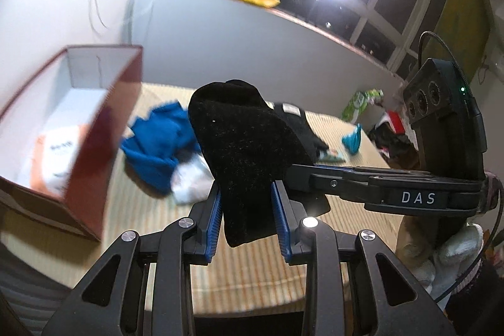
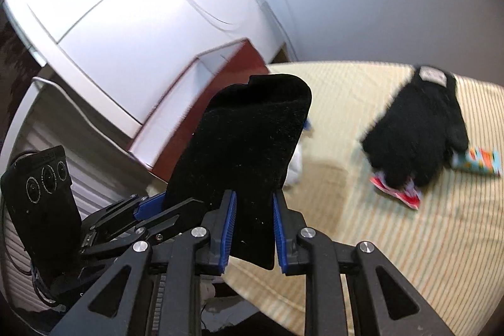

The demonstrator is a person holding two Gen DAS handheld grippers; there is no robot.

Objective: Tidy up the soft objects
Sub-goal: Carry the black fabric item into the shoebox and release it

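Observation:
Both grippers hold one black sock (image 1: 245, 153) in the air above the bed. My left gripper (image 1: 247, 194) is shut on one end of it. My right gripper (image 2: 252, 203) is shut on the other end of the sock (image 2: 245, 140); it also shows in the left wrist view (image 1: 302, 175), coming in from the right. The left gripper shows at the lower left of the right wrist view (image 2: 151, 207). A red box (image 1: 104, 128) with a white inside stands open to the left, with an orange and white packet (image 1: 56, 159) in it.
On the striped bedspread (image 2: 362, 241) lie a blue cloth (image 1: 157, 144), a white item (image 1: 189, 178), a black glove (image 2: 419, 134), a red patterned piece (image 2: 400, 194), a colourful sock (image 2: 482, 162) and a teal item (image 1: 352, 140). A clutter pile (image 1: 387, 128) sits right. White wall behind.

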